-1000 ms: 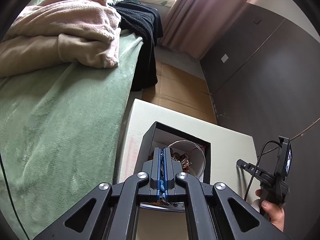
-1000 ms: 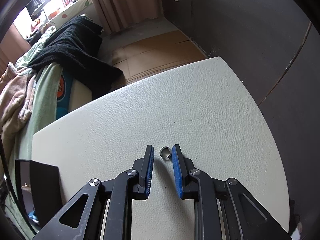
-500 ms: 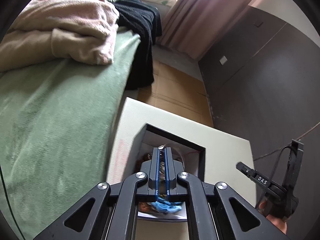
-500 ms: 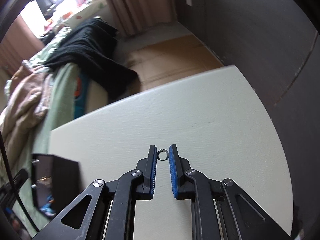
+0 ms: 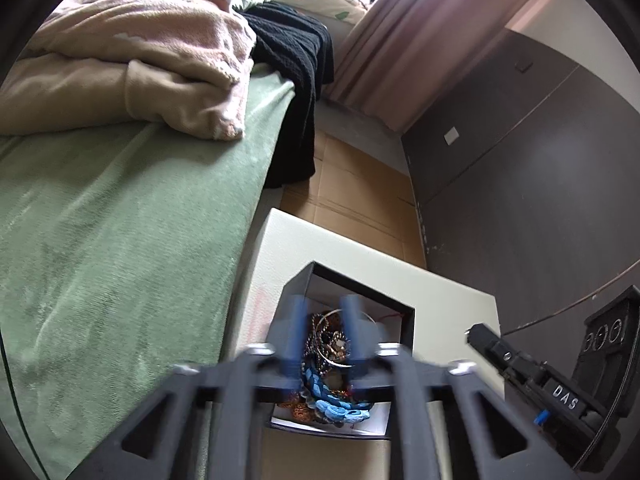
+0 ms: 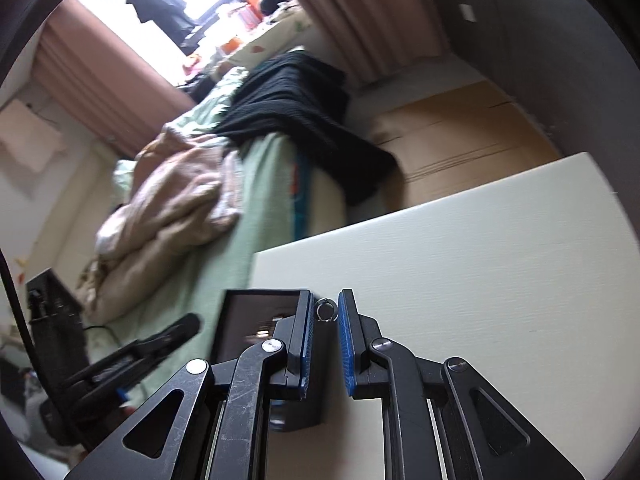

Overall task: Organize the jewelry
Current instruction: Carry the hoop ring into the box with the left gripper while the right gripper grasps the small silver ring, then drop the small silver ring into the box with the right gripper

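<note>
Nearest in the left wrist view: left gripper (image 5: 322, 334), blurred, blue fingers (image 5: 297, 332) spread apart with nothing between them, poised over the black jewelry box (image 5: 298, 280). Inside the box, a tangle of chains and beads (image 5: 326, 340), a thin metal hoop (image 5: 340, 362) and a blue braided cord (image 5: 334, 410), heaped toward the near wall. Box set at the left edge of the white table (image 5: 276, 240), the green-covered bed (image 5: 120, 240) right alongside. Bare tabletop between the box's right wall and the right gripper's handle (image 5: 556, 388) at the frame edge.

Nearest in the right wrist view: right gripper (image 6: 325, 311), narrowly parted, pinching a small silver ring (image 6: 325, 310) at the fingertips, ring upright and lifted off the table (image 6: 480, 280). Left blue pad (image 6: 308, 320) lined up with the right wall of the box (image 6: 260, 312), just to the left. Wide bare tabletop to the right and ahead, up to the far edge.

Beyond: brown cardboard floor (image 6: 460, 140), a black blanket (image 6: 304, 120) draped off the bed corner, pink curtains (image 6: 352, 12) and a dark wardrobe wall (image 5: 520, 160) close along the table's right side.
</note>
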Demonstrator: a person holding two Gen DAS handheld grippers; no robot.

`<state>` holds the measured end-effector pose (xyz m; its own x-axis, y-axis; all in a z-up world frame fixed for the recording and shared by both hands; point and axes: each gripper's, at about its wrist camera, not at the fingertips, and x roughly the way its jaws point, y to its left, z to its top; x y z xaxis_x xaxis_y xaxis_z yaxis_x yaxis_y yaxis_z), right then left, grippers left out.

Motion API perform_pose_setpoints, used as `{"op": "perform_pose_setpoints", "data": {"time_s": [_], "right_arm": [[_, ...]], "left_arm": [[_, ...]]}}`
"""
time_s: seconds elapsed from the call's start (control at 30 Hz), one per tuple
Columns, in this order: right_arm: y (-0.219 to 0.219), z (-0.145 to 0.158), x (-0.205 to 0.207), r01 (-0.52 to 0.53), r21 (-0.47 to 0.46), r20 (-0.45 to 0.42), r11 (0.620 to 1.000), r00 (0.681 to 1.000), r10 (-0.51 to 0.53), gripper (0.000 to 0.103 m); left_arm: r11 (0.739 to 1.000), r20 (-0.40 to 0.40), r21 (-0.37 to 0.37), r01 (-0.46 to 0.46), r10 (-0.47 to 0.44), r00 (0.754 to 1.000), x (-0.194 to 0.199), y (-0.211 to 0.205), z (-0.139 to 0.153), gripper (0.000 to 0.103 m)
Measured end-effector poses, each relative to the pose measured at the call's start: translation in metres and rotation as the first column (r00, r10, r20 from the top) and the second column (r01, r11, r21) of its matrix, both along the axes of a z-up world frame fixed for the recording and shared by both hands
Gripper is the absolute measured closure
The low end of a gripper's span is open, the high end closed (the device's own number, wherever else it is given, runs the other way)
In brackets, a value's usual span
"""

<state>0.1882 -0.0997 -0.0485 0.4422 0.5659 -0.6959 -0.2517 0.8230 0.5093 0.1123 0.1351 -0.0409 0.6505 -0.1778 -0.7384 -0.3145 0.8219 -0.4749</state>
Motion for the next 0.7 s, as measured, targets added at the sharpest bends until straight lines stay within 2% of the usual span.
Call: {"op": "perform_pose_setpoints", "data": {"time_s": [0.07,0.1,0.37,0.5,0.7], "right_arm": [[0.01,-0.002,0.0,-0.019,0.028,-0.013,0.999,1.0,0.019,0.089],[0.015,-0.004,0.001,-0.027,0.043,-0.022,0.999,0.999,0.028,0.089],[0.052,-0.022,-0.001,-0.073,0.103,-0.09,0.992,0.993,0.082,0.089],[0.071,-0.04,0.0,-0.093,0.078,-0.144,0.993,0.984,0.104,0.089],[0.082,-0.042,0.004,-0.075,0.005,-0.109,0.997,0.991,0.075,0.088]], "left_arm": [[0.999,0.031,0.009,-0.034,0.034,0.999,-0.005,0.004,0.005,0.034],[0.999,0.044,0.014,-0.047,0.046,0.998,-0.006,0.006,0.008,0.033],[0.994,0.047,-0.015,-0.106,0.107,0.993,-0.01,0.028,0.01,0.033],[0.988,0.054,-0.035,-0.148,0.15,0.987,-0.016,0.044,0.011,0.033],[0.982,0.052,-0.06,-0.177,0.18,0.982,-0.019,0.058,0.009,0.033]]}}
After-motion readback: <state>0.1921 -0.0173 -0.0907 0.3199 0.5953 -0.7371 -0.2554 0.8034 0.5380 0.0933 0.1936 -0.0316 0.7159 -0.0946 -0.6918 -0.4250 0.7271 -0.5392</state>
